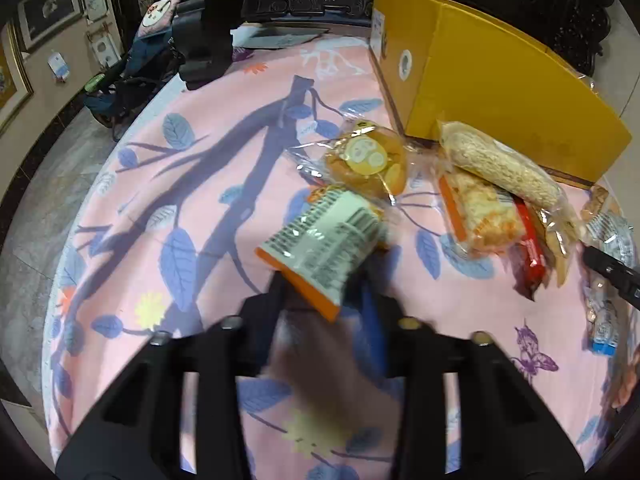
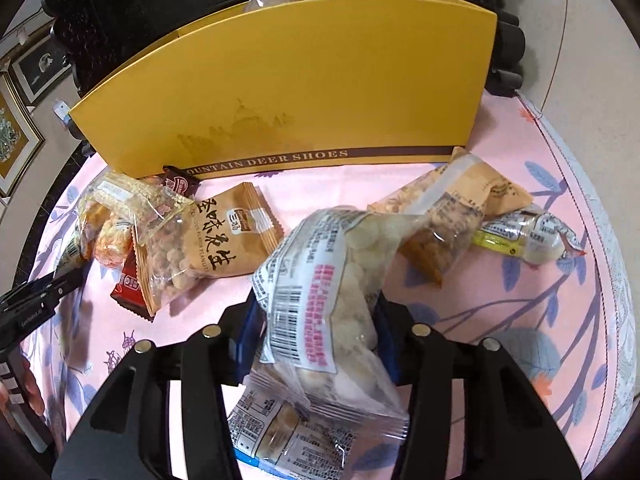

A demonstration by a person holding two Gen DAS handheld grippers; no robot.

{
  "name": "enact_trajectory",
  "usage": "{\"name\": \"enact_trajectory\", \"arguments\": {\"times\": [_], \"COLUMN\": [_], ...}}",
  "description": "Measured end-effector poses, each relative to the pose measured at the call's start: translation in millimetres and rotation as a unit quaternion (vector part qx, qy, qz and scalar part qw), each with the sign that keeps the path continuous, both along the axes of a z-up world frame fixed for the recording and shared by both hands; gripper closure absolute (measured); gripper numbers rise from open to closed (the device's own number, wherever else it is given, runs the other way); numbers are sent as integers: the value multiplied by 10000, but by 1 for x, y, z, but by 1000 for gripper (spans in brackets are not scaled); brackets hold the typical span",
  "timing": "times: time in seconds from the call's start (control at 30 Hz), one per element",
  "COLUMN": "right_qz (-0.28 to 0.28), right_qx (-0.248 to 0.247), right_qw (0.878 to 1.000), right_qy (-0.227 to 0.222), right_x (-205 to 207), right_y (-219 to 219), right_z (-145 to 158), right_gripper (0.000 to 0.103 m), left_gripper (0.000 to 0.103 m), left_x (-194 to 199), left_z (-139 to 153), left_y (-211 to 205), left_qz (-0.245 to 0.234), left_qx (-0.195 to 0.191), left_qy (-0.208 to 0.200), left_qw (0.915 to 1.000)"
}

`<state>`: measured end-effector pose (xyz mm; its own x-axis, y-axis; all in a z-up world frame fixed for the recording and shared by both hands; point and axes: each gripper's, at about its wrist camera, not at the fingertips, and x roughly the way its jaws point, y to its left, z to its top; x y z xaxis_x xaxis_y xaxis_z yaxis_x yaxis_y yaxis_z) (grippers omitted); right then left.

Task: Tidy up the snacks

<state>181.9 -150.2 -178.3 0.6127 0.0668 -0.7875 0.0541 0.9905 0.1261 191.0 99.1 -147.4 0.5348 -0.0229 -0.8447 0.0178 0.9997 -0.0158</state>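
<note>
My left gripper is shut on an orange-edged snack packet with a white barcode label, held above the pink floral tablecloth. My right gripper is shut on a clear packet of white round candies, lifted over the table. A yellow shoe box stands at the back, and shows in the left wrist view too. Loose snacks lie before it: a peanut bag, a round bun packet, a rice-cracker bar.
More packets lie right of the box: a tan bag and a yellow-green candy packet. A red wrapper lies under the pile. Another clear packet lies under my right gripper. Dark carved furniture stands behind the table.
</note>
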Motion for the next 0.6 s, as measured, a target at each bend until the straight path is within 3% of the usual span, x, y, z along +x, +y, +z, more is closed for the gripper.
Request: {"name": "enact_trajectory", "arguments": {"times": [0.1,0.13,0.17,0.23,0.4,0.47,0.53,0.57,0.6], "right_qz": [6,6,4,-2,-4,-1,1,1,-2], "right_qx": [5,18,35,57,113,148,189,193,190], "right_qw": [10000,10000,10000,10000,9999,9999,9998,9998,9998], "right_qy": [13,20,26,32,43,52,56,56,56], "right_x": [0,-1,-1,-2,-1,-1,-2,-2,-2], "right_y": [0,-1,-1,-2,-4,-5,-6,-7,-7], "right_z": [0,0,0,0,1,2,2,2,2], "right_gripper": [53,53,53,53,53,53,53,53,53], "left_gripper": [71,66,44,23,24,39,44,65,66], "left_x": [2,2,1,0,13,18,19,17,15], "left_z": [1,3,5,9,4,-1,0,0,1], "left_y": [-1,-1,-1,-1,-7,-8,-9,-10,-10], "left_qz": [-10,-19,-26,-26,-251,-321,-304,-322,-313], "left_qx": [36,71,138,349,608,518,517,516,509], "left_qy": [59,46,-2,-191,-130,-87,-96,-115,-130], "left_qw": [10000,10000,9999,9992,9977,9981,9982,9981,9981]}}
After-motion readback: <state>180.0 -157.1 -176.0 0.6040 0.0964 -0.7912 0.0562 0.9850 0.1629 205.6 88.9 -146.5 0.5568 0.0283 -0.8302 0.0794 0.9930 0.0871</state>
